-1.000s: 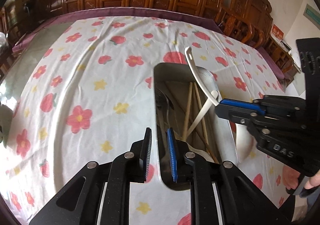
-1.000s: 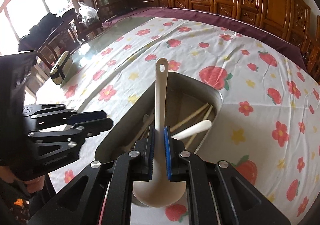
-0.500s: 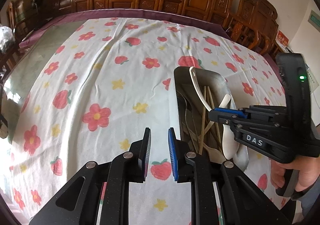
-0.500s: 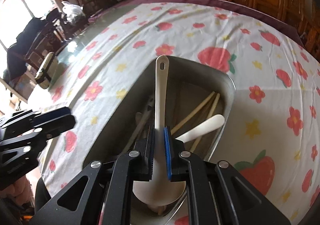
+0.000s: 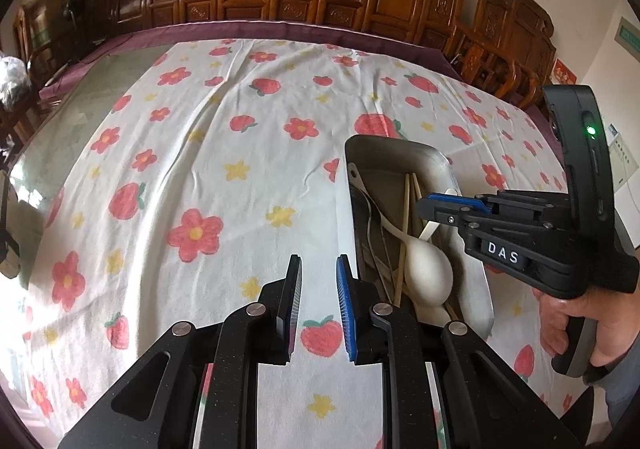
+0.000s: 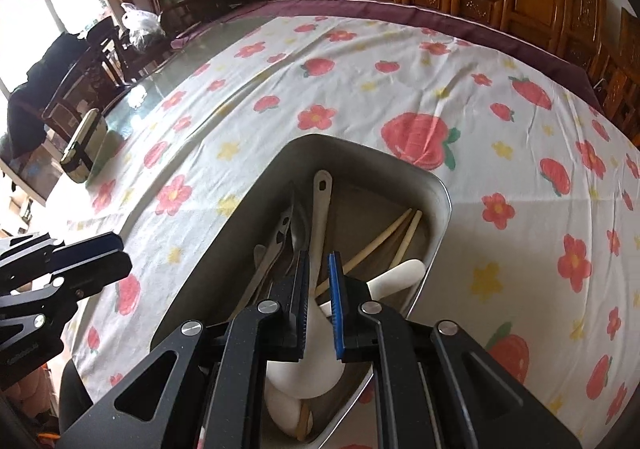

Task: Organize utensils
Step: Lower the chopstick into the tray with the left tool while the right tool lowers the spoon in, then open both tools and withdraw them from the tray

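At the far left of the right wrist view a small dark-banded box point(image 6: 82, 147) sits on the bare glass of the table point(image 6: 132, 101), well apart from the work; next comes the flowered tablecloth point(image 5: 192, 153), rumpled in soft ridges and otherwise bare; over it hangs the left gripper point(image 5: 318, 305), its jaws apart and holding nothing, just beside the left rim of the metal tray point(image 5: 400, 147); the tray holds the utensils, lying lengthwise: a metal piece point(image 6: 280, 237) with a slotted handle along the left wall, the long white spoon point(image 6: 321, 209) down the middle with its bowl toward the near end, a pair of pale chopsticks point(image 6: 394, 231) slanting toward the far right corner, and a second white spoon point(image 6: 396, 275) whose handle rests near the right wall; above the tray stands the right gripper point(image 6: 319, 299), its jaws parted a little around the long spoon's neck, the pads seeming not to press, so I judge the spoon to lie loose in the tray rather than held; the spoon looks like glazed ceramic or hard plastic, stiff, smooth and apt to slip or chip against the steel, so it is best taken on the flat handle just above the bowl; the chopsticks are light and thin, likely to roll, and best pinched together near the middle.
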`<state>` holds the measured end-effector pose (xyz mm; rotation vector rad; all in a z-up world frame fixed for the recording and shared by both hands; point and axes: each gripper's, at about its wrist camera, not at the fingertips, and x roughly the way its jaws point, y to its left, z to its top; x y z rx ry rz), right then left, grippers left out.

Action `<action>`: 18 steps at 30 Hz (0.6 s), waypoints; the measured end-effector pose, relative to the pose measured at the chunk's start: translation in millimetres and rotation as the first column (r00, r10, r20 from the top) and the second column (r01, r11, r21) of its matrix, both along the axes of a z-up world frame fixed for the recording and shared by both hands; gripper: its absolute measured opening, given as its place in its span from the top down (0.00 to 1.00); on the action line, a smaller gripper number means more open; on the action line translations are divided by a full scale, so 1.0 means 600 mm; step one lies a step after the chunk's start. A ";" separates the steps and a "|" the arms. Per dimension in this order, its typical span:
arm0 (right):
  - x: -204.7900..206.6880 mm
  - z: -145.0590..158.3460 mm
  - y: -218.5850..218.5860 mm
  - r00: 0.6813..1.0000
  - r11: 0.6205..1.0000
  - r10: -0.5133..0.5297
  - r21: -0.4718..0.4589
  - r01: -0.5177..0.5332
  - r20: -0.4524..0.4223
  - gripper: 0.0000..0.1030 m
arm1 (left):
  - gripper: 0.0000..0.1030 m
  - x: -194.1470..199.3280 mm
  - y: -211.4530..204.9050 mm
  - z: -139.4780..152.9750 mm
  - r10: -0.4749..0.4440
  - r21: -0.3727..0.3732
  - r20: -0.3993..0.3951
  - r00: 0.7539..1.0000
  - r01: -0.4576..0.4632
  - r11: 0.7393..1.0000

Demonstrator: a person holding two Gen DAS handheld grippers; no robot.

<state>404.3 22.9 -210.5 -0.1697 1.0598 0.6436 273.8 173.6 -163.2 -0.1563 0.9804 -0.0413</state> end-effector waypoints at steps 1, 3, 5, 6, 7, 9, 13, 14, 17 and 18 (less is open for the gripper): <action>-0.005 0.004 -0.002 1.000 1.000 0.004 0.006 -0.004 0.008 0.89 | 0.84 0.000 -0.002 0.002 -0.001 0.001 0.002 1.000 0.001 1.000; -0.016 0.012 -0.007 1.000 1.000 0.011 0.017 -0.011 0.025 0.89 | 0.83 -0.002 -0.007 0.006 -0.003 0.005 0.004 1.000 0.003 1.000; -0.027 0.022 -0.016 0.999 1.000 0.008 0.030 -0.010 0.043 0.89 | 0.76 -0.005 -0.012 0.010 -0.005 0.009 0.011 1.000 0.005 1.000; -0.034 0.028 -0.023 0.999 0.999 0.006 0.037 -0.008 0.052 0.89 | 0.76 -0.006 -0.015 0.013 -0.007 0.013 0.014 1.000 0.006 1.000; -0.039 0.031 -0.027 0.998 0.999 0.003 0.040 -0.006 0.060 0.89 | 0.75 -0.007 -0.018 0.014 -0.008 0.015 0.015 1.000 0.007 1.000; -0.054 0.044 -0.043 0.997 0.999 -0.004 0.051 0.000 0.080 0.85 | 0.71 -0.009 -0.022 0.019 -0.008 0.020 0.020 1.000 0.008 1.000; -0.078 0.061 -0.075 0.994 0.997 -0.032 0.074 0.024 0.109 0.48 | 0.63 -0.014 -0.036 0.026 -0.018 0.042 0.031 0.999 0.016 0.999; -0.086 0.067 -0.086 0.992 0.996 -0.045 0.077 0.036 0.119 0.41 | 0.60 -0.016 -0.040 0.028 -0.021 0.045 0.032 0.999 0.020 0.999; -0.102 0.074 -0.109 0.987 0.995 -0.075 0.075 0.065 0.142 0.22 | 0.52 -0.023 -0.049 0.033 -0.026 0.053 0.036 0.999 0.025 0.998; -0.107 0.077 -0.117 0.985 0.995 -0.084 0.074 0.074 0.149 0.20 | 0.48 -0.024 -0.052 0.035 -0.027 0.057 0.039 0.999 0.025 0.998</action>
